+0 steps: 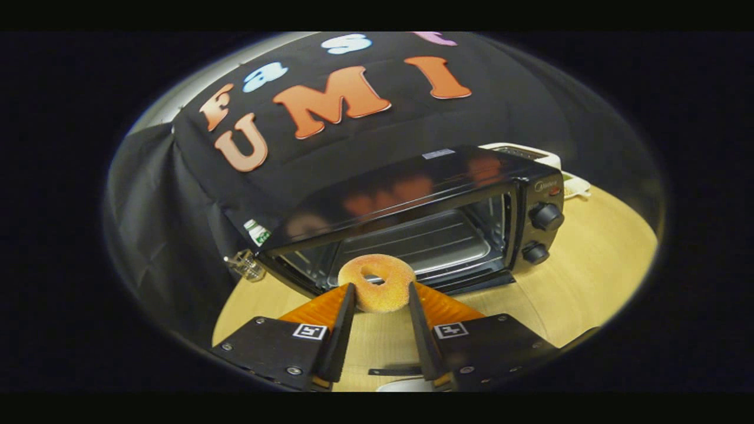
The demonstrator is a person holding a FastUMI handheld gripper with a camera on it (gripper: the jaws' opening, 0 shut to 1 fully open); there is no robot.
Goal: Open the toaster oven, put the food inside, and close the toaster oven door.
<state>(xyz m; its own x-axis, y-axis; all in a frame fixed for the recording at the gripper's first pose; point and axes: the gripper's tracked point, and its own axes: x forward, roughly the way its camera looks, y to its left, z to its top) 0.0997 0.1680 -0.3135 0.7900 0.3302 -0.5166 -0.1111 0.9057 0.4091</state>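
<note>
- The desk (595,259) is a pale wood surface with a smooth, faintly grained top, and it carries everything in the scene.
- The toaster oven (424,218) stands on the desk beyond the tool; it is a boxy black appliance with a glossy top that mirrors the booth wall.
- Its front is open, showing a metal-lined cavity and a ribbed metal tray (421,244) on the floor of it.
- Two round black knobs (546,217) sit one above the other on its right-hand panel.
- Behind the oven's right corner, part of a white appliance (530,154) is visible.
- A small clear glass object (247,265) sits on the desk by the oven's left corner.
- The tool (382,291) is tilted, pointing forward at the oven's opening, its two fingers narrowed around a doughnut.
- The doughnut (378,281), a ring with a rough, sugary tan surface, is pinched between the fingertips, a finger pressing each side, just in front of the oven's mouth.
</note>
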